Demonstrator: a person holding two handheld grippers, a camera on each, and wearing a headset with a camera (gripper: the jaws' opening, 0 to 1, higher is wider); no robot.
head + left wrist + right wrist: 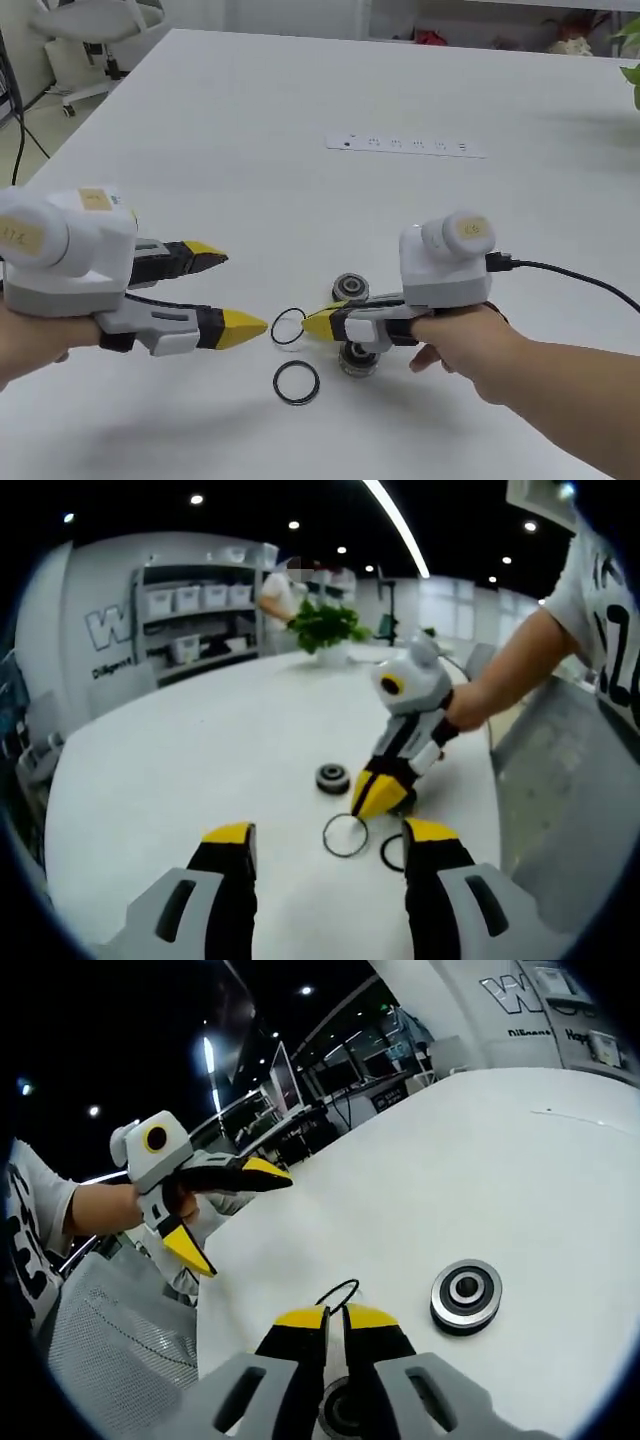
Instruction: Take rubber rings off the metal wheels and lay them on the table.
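Observation:
My right gripper (pixel 316 322) is shut, and a thin black rubber ring (pixel 288 327) sticks out from its yellow tips, low over the table. In the right gripper view the same ring (pixel 339 1294) loops out of my shut right gripper (pixel 335 1318). A second ring (pixel 296 382) lies flat on the table. One metal wheel (pixel 351 288) stands free behind the right gripper; another wheel (pixel 358 360) sits under that gripper. My left gripper (pixel 225 288) is open, its tips just left of the held ring (pixel 345 835), with nothing between them.
A white power strip (pixel 405 145) lies across the middle of the white table (pixel 250 150). A black cable (pixel 570 275) trails right from the right gripper. An office chair (pixel 95 25) stands past the far left corner. A potted plant (pixel 325 628) stands on the table's far end.

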